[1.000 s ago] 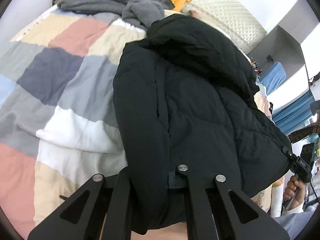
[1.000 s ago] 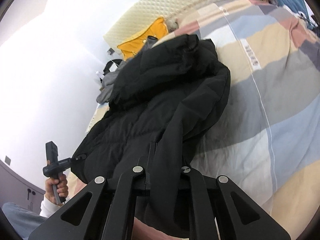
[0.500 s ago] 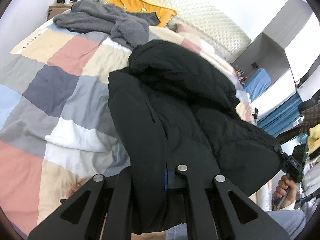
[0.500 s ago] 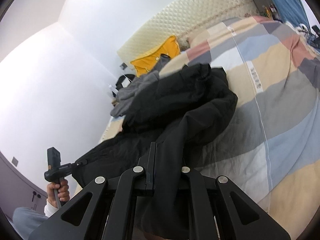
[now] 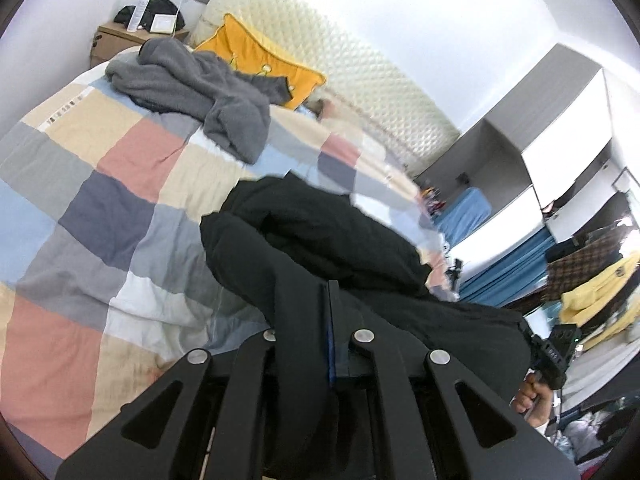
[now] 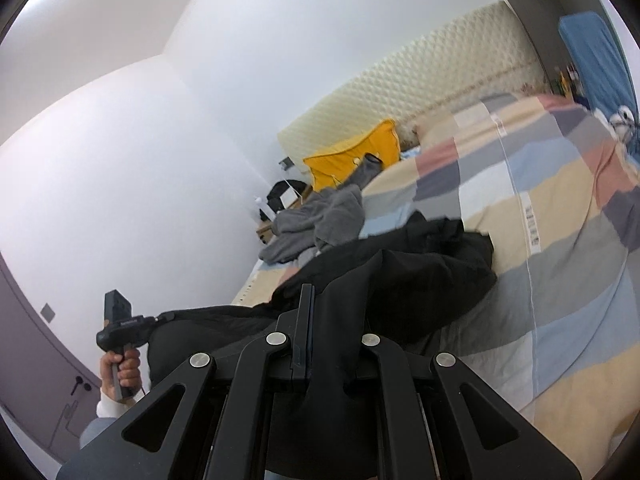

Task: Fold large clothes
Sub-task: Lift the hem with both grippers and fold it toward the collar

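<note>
A large black padded jacket [image 5: 320, 236] lies partly on the patchwork bed, its near hem lifted between the two grippers. My left gripper [image 5: 326, 312] is shut on one corner of the hem, fabric draped over its fingers. My right gripper [image 6: 308, 312] is shut on the other corner of the black jacket [image 6: 420, 276]. In the left wrist view the right gripper [image 5: 554, 354] shows at the far right, held by a hand. In the right wrist view the left gripper [image 6: 120, 324] shows at the lower left. The fingertips are hidden by fabric.
The bed has a checked quilt [image 5: 100, 200] in pink, grey, blue and beige. A grey fleece garment [image 5: 200, 92] and an orange pillow [image 5: 260, 60] lie near the quilted headboard. A nightstand [image 5: 124, 36] stands at the bed's corner. Hanging clothes [image 5: 592, 292] are at right.
Both grippers have lifted and pulled back with the jacket's hem. The jacket now covers less of the bed and more quilt and headboard show beyond it.
</note>
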A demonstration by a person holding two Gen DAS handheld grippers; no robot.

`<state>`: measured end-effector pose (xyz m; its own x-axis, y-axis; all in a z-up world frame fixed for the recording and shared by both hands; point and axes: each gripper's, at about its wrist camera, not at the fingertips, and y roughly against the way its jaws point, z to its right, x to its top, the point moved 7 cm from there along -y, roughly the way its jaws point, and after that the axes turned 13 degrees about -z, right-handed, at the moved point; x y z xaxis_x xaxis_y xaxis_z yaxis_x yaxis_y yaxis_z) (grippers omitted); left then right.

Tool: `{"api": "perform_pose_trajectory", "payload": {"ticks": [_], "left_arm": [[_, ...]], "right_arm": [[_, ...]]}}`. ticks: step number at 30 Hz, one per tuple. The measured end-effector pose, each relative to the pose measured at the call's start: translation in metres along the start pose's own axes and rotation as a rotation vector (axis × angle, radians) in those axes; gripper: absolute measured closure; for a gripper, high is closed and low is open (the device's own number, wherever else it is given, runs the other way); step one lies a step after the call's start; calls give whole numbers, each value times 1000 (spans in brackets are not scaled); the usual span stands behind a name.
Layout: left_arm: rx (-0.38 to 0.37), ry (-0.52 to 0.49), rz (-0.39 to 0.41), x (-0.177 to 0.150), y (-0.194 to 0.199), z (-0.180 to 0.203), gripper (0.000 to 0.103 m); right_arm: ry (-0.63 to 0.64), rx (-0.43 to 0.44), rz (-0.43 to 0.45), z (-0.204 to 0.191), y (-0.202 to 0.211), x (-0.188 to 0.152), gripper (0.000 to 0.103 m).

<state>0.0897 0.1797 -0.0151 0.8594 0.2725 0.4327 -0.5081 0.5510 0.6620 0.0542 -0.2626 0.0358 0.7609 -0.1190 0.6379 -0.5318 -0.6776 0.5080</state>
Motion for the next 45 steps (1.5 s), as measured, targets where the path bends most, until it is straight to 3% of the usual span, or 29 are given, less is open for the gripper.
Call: {"api": "perform_pose_trajectory", "payload": {"ticks": [8,14,20,24,29,32,45], "left_arm": [[-65,-34,32,10,48,15,98],[-3,-69,6,26,41,18,98],[39,-67,-30,52,23,12,97],[88,-38,-83,78,-4,4,97],[137,16,-138,114,-43,-7,97],[177,36,-162,136,-73,-14,97],[455,50,-285,199,-217,-50,94]], "right_arm": [[45,-9,0,-33,24,6,98],[-6,-10,-5,-21,13,25,98],[-126,-12,16,14,-12,52,97],[-156,-97,20,42,-45,78,97],[-274,-119,15,91,-85,103,97],[-306,-196,-19,120,-114,114,98],[-446,-359,-206,241,-225,110,99]]}}
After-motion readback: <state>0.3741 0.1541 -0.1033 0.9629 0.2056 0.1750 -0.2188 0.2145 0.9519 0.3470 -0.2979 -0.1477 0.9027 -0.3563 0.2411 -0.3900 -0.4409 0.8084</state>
